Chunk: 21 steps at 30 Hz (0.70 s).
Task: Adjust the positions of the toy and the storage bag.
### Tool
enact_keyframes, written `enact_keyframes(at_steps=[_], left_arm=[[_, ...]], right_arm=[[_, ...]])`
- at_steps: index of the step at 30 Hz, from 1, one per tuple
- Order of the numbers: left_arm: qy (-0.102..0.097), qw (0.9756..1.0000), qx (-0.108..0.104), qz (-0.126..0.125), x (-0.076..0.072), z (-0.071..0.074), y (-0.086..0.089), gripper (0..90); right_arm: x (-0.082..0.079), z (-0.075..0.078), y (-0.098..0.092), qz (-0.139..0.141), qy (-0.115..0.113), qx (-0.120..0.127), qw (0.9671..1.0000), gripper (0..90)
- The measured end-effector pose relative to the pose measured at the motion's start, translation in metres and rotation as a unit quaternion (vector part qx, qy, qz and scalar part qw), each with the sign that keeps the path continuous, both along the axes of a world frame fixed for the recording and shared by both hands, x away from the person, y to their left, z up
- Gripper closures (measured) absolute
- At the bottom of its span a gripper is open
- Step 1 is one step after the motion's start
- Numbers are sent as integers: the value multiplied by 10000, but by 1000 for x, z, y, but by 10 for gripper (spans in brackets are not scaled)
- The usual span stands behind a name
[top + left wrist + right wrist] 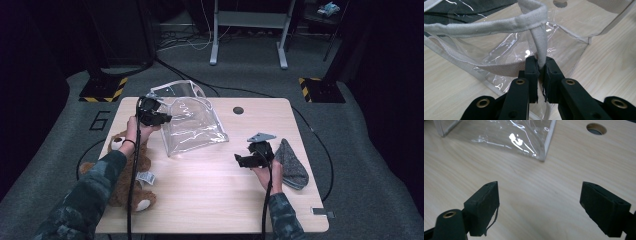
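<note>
Left gripper (539,71) is pinching the bag (192,122) strap tight; keep that. Right gripper (539,202) gapes empty; bring the beanie (291,162) between its jaws.

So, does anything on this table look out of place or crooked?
The teddy bear lies at the table's left edge and hangs partly over it. The clear bag leans tilted, its strap pinched by the left gripper.

Wooden table (210,185) — clear bag (192,122); teddy bear (127,172) left edge; grey sock (291,164) right.
</note>
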State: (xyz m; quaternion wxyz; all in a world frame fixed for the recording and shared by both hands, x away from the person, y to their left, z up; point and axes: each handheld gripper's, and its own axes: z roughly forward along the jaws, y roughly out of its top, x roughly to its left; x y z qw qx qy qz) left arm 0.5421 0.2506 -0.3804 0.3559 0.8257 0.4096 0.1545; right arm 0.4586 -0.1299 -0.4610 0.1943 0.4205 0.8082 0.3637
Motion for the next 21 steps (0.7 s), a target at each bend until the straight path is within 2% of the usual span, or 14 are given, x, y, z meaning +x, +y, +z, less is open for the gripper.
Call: enact_keyframes(at_steps=[6,8,9,10,14,15,17,20,21], left_arm=[[-12,10000,-48,-58,-2,0,0,825],[-8,10000,-52,-50,-2,0,0,825],[-10,10000,-55,-53,-2,0,0,825],[-17,10000,-57,-53,-2,0,0,825],[-4,10000,-33,-56,-2,0,-1,824],[33,10000,-23,-65,-2,1,-1,824],[26,10000,-24,-54,-1,1,-2,823],[18,10000,-55,-46,-1,0,-2,822],[19,10000,-55,-35,-1,0,-1,822]], right_arm=[[32,8,21,207,-39,25,9998,203],[40,9,28,197,-66,41,9998,230],[47,10,34,277,-47,126,9995,304],[47,10,34,277,-47,126,9995,304],[58,14,45,442,-175,96,9988,409],[61,15,48,418,-207,75,9989,454],[70,18,53,381,-240,184,9988,531],[75,19,57,495,-226,257,9982,539],[77,20,60,511,-297,196,9981,565]])
